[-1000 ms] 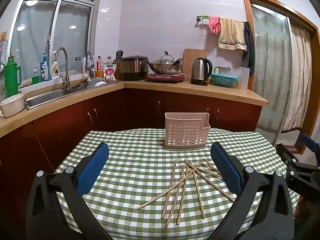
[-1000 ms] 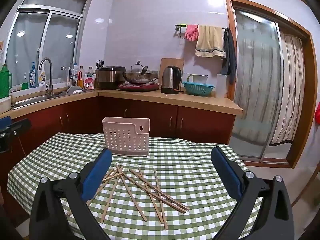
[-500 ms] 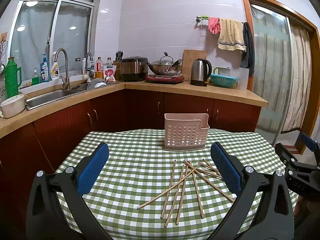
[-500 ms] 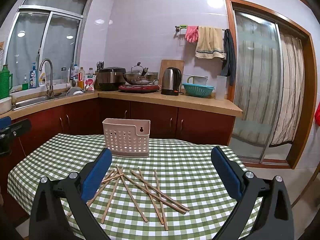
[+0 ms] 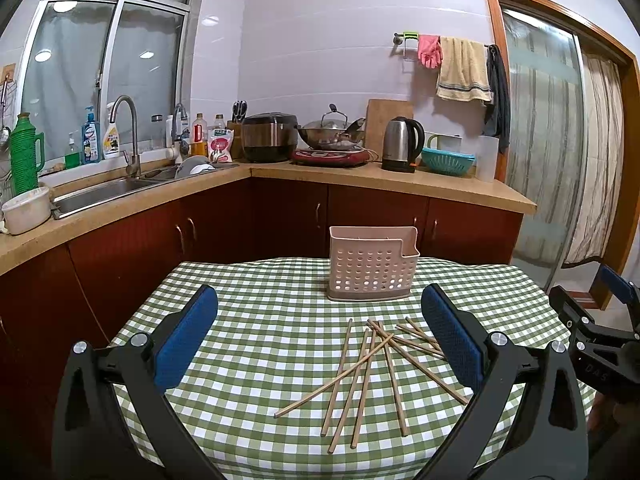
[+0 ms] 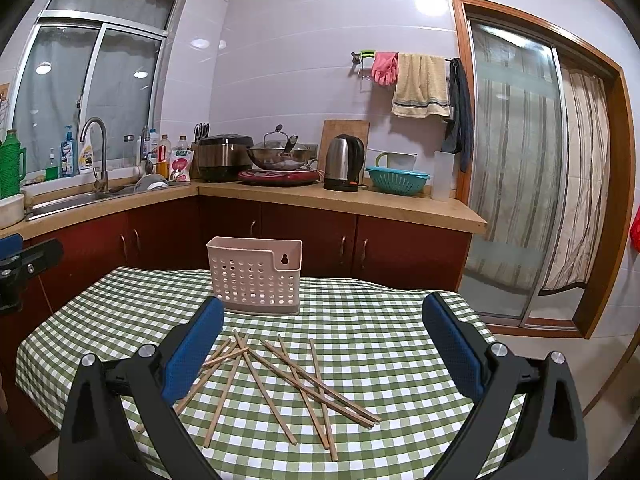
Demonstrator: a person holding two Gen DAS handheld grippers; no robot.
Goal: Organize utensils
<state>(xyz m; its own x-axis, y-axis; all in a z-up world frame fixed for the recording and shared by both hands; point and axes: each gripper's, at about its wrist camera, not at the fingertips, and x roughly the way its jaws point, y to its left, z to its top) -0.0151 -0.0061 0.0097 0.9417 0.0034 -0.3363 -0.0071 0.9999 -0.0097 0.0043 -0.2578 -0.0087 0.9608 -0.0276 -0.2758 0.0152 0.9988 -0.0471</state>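
1. Wooden chopsticks [image 5: 370, 368] are seen scattered loose and crossing one another on the green checked tablecloth [image 5: 260, 320], near the middle of the table.
2. A pale pink perforated utensil holder [image 5: 372, 266] is set upright on the cloth just behind the chopsticks, apart from them; nothing is seen standing in it.
3. The left gripper [image 5: 320, 336] is held above the near edge of the table, its blue-padded fingers [image 5: 186, 338] spread wide with nothing between them; the chopsticks lie beyond and between the fingertips.
4. The right gripper [image 6: 322, 344] is likewise held over the table with fingers [image 6: 450, 346] spread wide and empty, the chopsticks below and ahead.
5. Behind the table, a wooden counter [image 5: 400, 186] with dark red cabinets is seen, carrying a steel kettle [image 5: 402, 144], a wok [image 5: 332, 132] and a sink [image 5: 100, 192].
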